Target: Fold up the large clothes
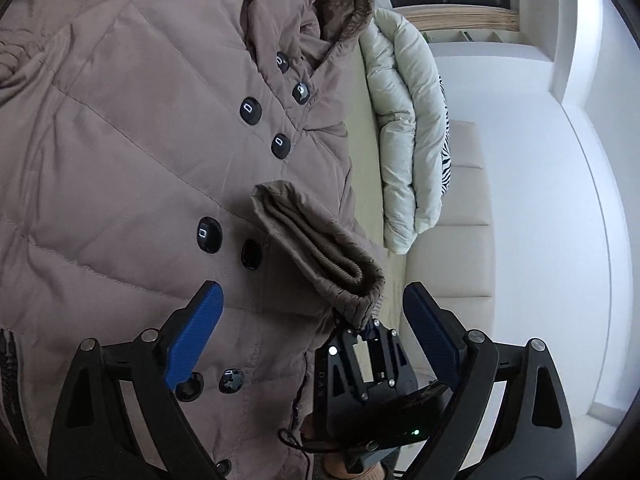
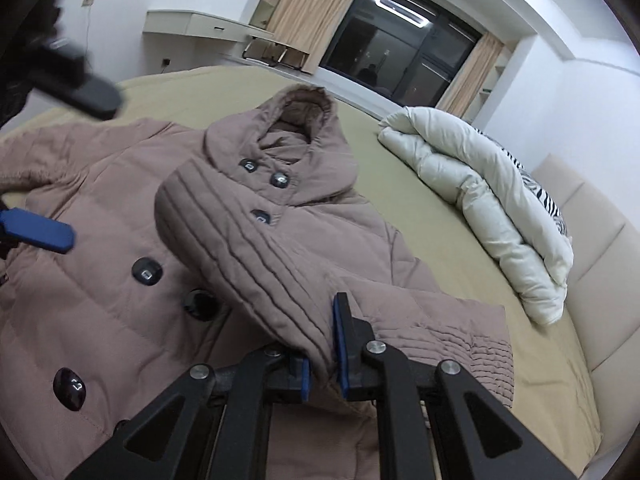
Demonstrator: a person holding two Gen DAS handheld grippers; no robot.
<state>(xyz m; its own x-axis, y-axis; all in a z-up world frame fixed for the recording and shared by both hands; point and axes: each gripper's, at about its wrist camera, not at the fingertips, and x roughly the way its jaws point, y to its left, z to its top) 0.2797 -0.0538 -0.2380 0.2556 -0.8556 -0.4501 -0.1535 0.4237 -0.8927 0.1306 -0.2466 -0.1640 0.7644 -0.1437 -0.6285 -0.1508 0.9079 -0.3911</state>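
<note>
A taupe hooded puffer coat (image 1: 132, 152) with black buttons lies front up on the bed; it also shows in the right wrist view (image 2: 100, 272). Its hood (image 2: 304, 120) points toward the far side. My right gripper (image 2: 322, 344) is shut on the coat's sleeve (image 2: 248, 248) near the ribbed cuff and holds it lifted over the coat's front. In the left wrist view the right gripper (image 1: 366, 330) grips the cuff (image 1: 320, 248). My left gripper (image 1: 312, 312) is open and empty, hovering above the coat near the cuff. Its blue finger (image 2: 40, 230) shows at the right wrist view's left edge.
The coat lies on a tan bed sheet (image 2: 420, 216). A folded pale duvet (image 2: 480, 200) with a zebra-striped pillow (image 2: 548, 204) lies by the beige padded headboard (image 2: 600, 280). A dark window (image 2: 400, 52), curtains and a wall desk (image 2: 192, 24) are beyond.
</note>
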